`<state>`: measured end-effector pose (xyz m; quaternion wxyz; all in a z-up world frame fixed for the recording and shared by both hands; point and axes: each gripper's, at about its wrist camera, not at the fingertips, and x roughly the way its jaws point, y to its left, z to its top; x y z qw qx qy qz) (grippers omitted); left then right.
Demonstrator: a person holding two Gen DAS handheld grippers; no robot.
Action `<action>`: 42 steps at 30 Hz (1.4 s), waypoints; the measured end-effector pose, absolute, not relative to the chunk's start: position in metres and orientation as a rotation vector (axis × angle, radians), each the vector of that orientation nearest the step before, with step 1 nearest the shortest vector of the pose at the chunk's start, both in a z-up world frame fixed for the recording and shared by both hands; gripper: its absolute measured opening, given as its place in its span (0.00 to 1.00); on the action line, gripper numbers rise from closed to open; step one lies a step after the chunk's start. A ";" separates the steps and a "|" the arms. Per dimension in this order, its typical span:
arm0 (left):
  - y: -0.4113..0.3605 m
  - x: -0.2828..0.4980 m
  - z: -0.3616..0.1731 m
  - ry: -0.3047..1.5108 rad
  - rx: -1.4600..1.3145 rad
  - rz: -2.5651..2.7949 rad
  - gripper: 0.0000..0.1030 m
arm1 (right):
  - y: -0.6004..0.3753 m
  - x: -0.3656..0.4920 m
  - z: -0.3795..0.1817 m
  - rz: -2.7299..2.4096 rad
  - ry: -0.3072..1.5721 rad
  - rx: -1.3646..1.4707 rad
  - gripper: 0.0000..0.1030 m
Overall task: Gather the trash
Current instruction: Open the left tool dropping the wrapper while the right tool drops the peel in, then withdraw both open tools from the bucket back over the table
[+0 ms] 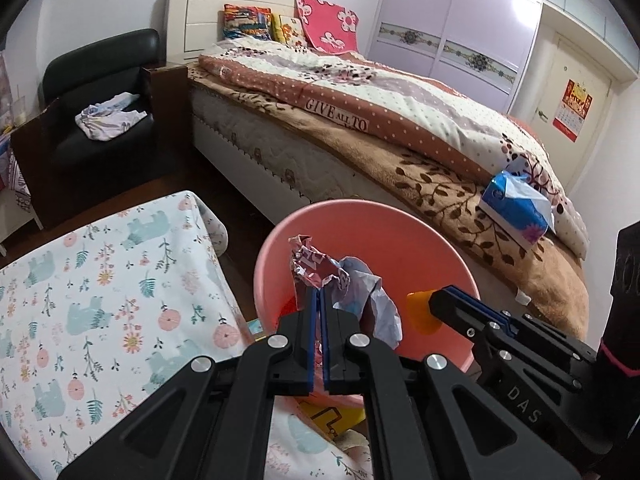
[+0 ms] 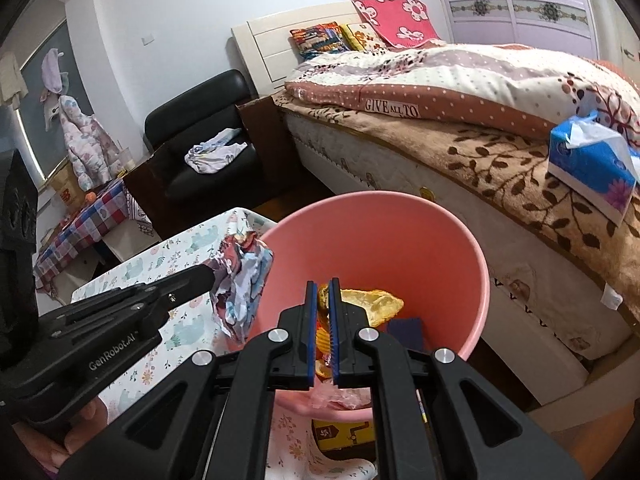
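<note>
Both grippers hold trash over the pink bin (image 1: pixel 420 240): left gripper (image 1: pixel 320 296) fingers pinch crumpled paper (image 1: pixel 344 280), right gripper (image 2: pixel 323 292) fingers pinch a yellow wrapper (image 2: pixel 372 304). Advice: release only once inside the rim.

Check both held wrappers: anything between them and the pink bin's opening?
Nothing visible. The left gripper holds a crumpled foil wrapper at the pink bin rim; the right gripper holds a yellow wrapper over the open mouth. Only earlier trash lies inside.
</note>
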<state>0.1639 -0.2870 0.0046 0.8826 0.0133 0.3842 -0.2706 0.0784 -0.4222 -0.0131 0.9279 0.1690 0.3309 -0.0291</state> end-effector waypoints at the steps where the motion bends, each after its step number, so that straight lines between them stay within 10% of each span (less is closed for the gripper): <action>1: -0.289 0.164 0.003 0.803 0.030 -0.566 0.02 | -0.424 0.079 -0.014 -0.061 0.680 0.349 0.06; 22: -0.311 0.151 0.005 0.787 0.051 -0.617 0.49 | -0.444 0.079 -0.032 -0.086 0.731 0.412 0.17; 26: -0.307 0.155 0.005 0.801 0.036 -0.589 0.49 | -0.446 0.075 -0.030 -0.092 0.718 0.420 0.35; 42: -0.290 0.146 0.012 0.774 0.039 -0.525 0.48 | -0.428 0.055 -0.014 -0.079 0.690 0.352 0.36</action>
